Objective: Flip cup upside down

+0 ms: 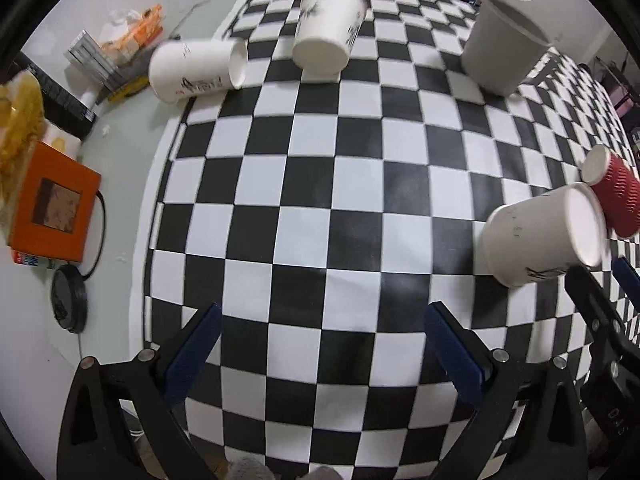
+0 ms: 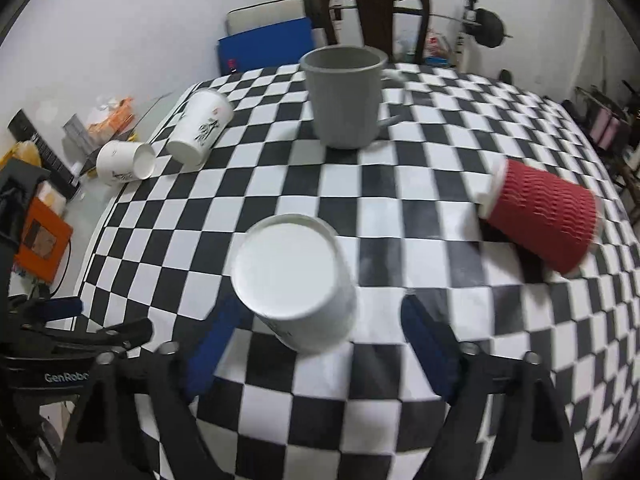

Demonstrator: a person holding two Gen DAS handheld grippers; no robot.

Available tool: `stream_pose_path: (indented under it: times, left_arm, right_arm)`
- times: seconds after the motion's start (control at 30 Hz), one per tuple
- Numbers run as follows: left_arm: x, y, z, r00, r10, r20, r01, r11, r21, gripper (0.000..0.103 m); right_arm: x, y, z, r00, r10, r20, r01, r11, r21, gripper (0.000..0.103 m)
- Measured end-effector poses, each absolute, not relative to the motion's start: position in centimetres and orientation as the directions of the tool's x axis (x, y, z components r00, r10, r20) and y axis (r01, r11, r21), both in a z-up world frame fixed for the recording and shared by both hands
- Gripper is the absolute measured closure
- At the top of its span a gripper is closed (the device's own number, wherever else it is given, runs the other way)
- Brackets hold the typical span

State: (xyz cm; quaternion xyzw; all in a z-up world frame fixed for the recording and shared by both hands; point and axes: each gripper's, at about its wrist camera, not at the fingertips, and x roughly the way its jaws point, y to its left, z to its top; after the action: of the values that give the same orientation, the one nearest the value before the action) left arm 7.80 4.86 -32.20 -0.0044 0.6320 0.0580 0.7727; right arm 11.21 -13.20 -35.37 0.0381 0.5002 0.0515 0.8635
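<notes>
Showing the release stage: the white paper cup [image 2: 294, 284] stands base-up on the checkered surface [image 2: 400, 420], between the spread jaws of the right gripper [image 2: 316, 340], apparently untouched. The flip looks done; the next move calls for a straight retreat. The left gripper [image 1: 320, 354] is also spread, holding nothing. A red ribbed cup [image 2: 542, 216] lies close right, a grey mug [image 2: 346, 98] beyond.

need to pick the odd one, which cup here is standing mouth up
The grey mug, rim open upward; the paper cups are tipped or bottom-up.
</notes>
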Motion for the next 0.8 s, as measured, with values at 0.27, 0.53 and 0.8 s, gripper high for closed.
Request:
stream_pose_path:
  times: [0.27, 0.53, 0.8]
  left_arm:
    - [4.7, 3.2, -24.4, 0.302, 0.079, -0.95, -0.077, 0.995, 0.059, 0.0]
    - [0.8, 1.5, -13.9, 0.447, 0.042, -0.893, -0.053, 0.998, 0.02, 0.0]
    - [-2.9, 0.5, -7.6, 0.507, 0.02, -0.862, -0.037, 0.999, 0.002, 0.0]
  right_arm:
    - [7.6, -15.9, -29.1, 0.483, -0.019, -0.875, 0.035, 0.999, -0.002, 0.0]
    - [3.2, -18.2, -17.7, 0.487, -0.059, -0.871, 0.065, 0.997, -0.031, 0.0]
    - [-1.2, -18.7, -9.5, 0.507, -0.133, -0.852, 0.097, 0.991, -0.097, 0.0]
